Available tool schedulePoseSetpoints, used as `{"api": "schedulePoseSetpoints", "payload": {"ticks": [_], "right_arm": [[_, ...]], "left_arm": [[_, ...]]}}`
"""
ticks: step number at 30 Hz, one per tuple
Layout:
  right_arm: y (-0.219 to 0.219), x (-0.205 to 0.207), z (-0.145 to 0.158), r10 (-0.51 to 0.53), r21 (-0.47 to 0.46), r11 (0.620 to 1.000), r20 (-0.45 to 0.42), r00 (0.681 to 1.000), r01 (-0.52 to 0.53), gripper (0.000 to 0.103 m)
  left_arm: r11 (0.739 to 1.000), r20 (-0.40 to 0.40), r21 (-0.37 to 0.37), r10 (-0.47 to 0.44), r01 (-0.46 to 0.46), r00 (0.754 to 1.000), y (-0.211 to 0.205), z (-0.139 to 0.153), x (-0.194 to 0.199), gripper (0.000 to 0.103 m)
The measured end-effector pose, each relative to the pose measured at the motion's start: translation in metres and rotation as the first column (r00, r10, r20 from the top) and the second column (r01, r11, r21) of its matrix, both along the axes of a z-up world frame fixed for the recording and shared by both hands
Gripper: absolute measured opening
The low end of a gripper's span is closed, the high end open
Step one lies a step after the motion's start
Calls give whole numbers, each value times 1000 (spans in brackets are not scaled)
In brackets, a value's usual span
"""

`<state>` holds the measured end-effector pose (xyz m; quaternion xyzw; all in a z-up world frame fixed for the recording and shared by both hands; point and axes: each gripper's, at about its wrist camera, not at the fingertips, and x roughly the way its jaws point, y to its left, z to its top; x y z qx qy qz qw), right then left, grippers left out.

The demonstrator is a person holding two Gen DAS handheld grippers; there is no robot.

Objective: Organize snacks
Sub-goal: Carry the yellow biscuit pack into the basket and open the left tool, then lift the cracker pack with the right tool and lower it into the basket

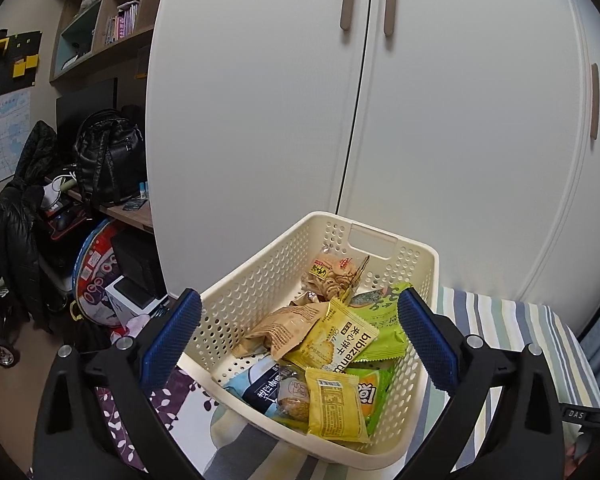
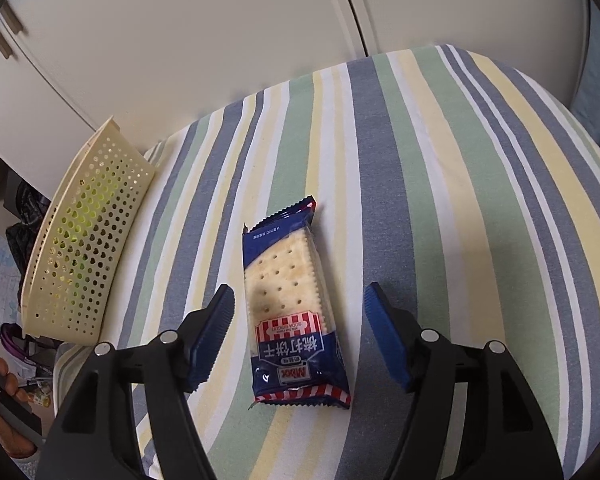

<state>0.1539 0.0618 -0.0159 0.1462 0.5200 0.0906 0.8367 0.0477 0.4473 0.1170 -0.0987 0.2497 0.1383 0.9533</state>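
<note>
A cream perforated basket point(image 1: 260, 280) sits on the striped bedcover and holds several snack packets, among them a yellow biscuit packet point(image 1: 332, 340) and green ones. My left gripper point(image 1: 300, 340) hovers open above the basket, its blue pads apart with nothing between them. In the right wrist view a blue soda cracker packet point(image 2: 292, 308) lies flat on the striped cover point(image 2: 440, 200). My right gripper point(image 2: 300, 332) stands open astride the packet's near end, pads clear of it on both sides. The basket's side wall point(image 2: 84, 240) shows at the left.
White wardrobe doors point(image 1: 340, 120) rise right behind the bed. Left of the bed are a cluttered desk with a black backpack point(image 1: 108, 156), a jacket on a chair point(image 1: 20, 220) and shelves above. A hand point(image 2: 0, 400) holding the other gripper shows at the lower left.
</note>
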Motion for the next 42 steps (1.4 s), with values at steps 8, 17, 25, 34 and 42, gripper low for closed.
{"api": "schedulePoseSetpoints", "payload": {"ticks": [8,17,25,34,42], "right_arm": [[39,30,-2,84,-193,977,-39,996,-90,69],[57,46,-11,100,-295,948,-73,992,-117,57],[39,43,-7,72,-254,964,-43,996,-81,44],[54,28,44,107,-190,978,79,991,-90,44],[101,18,126,179,-90,983,248,952,-161,44]], "left_arm": [[1000,3,-16,-4,4,1000,3,-1,-2,100],[998,12,-63,19,-18,1000,18,0,-5,100],[995,27,-97,41,-38,999,29,2,-10,100],[993,30,-104,52,-49,998,30,2,-11,100],[993,35,-87,77,-74,996,33,4,-13,100]]}}
